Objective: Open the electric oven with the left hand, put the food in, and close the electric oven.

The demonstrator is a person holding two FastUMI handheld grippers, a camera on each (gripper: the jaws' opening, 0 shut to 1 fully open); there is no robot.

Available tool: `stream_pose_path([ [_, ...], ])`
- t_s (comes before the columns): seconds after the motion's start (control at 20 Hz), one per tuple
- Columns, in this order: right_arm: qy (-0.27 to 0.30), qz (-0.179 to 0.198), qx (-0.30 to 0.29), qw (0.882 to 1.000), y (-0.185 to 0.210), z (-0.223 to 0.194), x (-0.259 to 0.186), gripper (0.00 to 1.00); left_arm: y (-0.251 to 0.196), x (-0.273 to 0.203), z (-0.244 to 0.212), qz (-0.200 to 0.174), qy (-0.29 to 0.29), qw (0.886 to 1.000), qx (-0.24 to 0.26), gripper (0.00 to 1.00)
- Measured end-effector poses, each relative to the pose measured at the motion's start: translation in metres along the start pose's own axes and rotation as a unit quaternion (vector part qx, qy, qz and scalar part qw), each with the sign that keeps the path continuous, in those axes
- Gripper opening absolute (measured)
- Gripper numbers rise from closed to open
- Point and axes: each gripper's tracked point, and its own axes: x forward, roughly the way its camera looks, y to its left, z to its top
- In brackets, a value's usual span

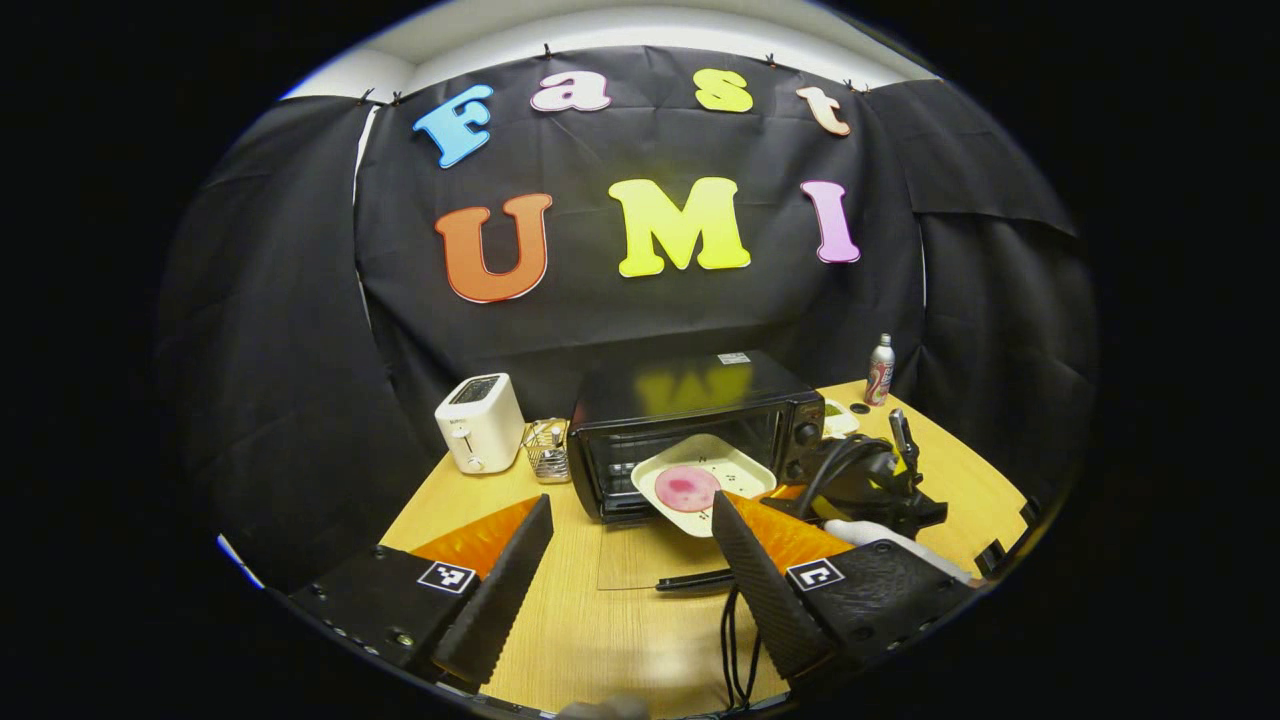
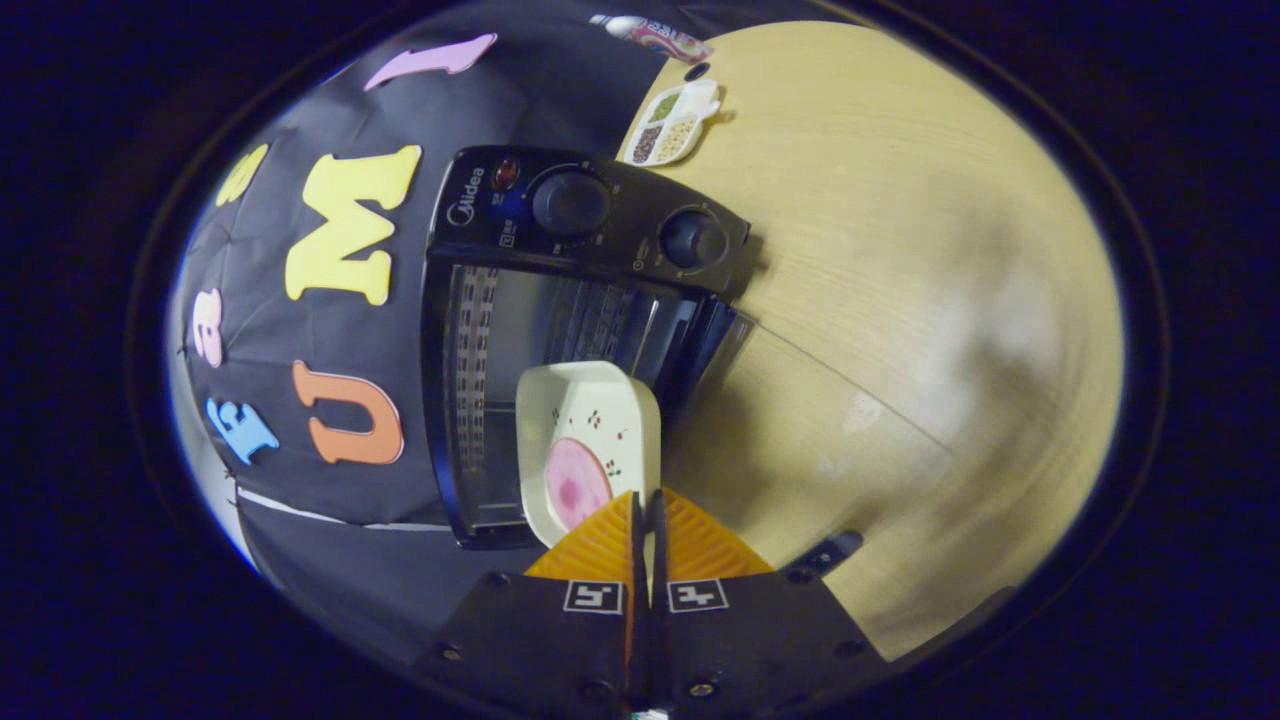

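Two tools: our right tool (image 2: pixel 645 510) grips the near rim of the plate (image 2: pixel 590 430) with pink food (image 2: pixel 575 482), held before the open oven (image 2: pixel 560 300); our left tool (image 1: pixel 625 560) hangs released above the tabletop (image 1: pixel 620 630).

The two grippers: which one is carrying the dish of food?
The right gripper, pinched shut on the rim of the white dish at the open oven. The left gripper is open and holds nothing.

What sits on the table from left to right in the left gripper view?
Toaster → wire basket → electric oven → compartment dish → bottle.
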Motion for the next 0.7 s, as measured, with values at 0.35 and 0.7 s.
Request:
stream_pose_path([
  [0.35,-0.044,0.0,0.05,0.998,0.022,0.007,0.038,0.0,0.032,0.004,-0.007,0.024,0.009,1.0,-0.009,0.97],
  [0.7,-0.079,0.028,0.013,0.996,0.038,0.023,0.057,0.06,0.043,0.004,-0.011,0.037,0.013,0.999,-0.021,0.97],
])
